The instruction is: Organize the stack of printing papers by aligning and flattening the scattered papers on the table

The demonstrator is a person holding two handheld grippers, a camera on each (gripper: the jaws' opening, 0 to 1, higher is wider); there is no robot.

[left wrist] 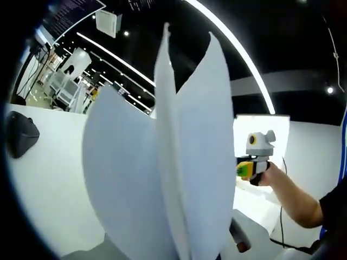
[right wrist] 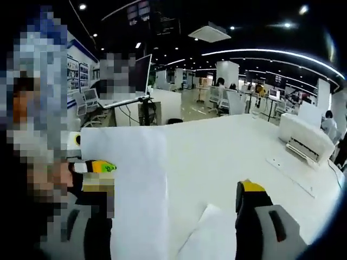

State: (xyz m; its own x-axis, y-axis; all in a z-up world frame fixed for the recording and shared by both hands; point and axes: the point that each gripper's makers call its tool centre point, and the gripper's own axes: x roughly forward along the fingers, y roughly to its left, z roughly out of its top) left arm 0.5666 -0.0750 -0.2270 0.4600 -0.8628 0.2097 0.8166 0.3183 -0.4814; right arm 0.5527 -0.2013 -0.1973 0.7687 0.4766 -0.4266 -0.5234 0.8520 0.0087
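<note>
Several white printing papers (left wrist: 162, 179) stand on edge and fan into three curved lobes right before the left gripper view. They rise from my left gripper (left wrist: 184, 241), which looks shut on their lower edge; one jaw shows at the lower right, the other is hidden behind the sheets. My right gripper (left wrist: 245, 169), held by a hand, meets the papers' right edge. In the right gripper view, the papers (right wrist: 138, 195) stand between the wide-apart jaws of my right gripper (right wrist: 169, 197), which is open. My left gripper (right wrist: 100, 167) shows at the papers' left edge.
The white table (right wrist: 227, 151) stretches ahead, with a white printer (right wrist: 306, 138) at its far right. A dark rounded object (left wrist: 19, 135) lies on the table at the left. A black cable (left wrist: 282, 216) hangs below the person's forearm (left wrist: 295, 197).
</note>
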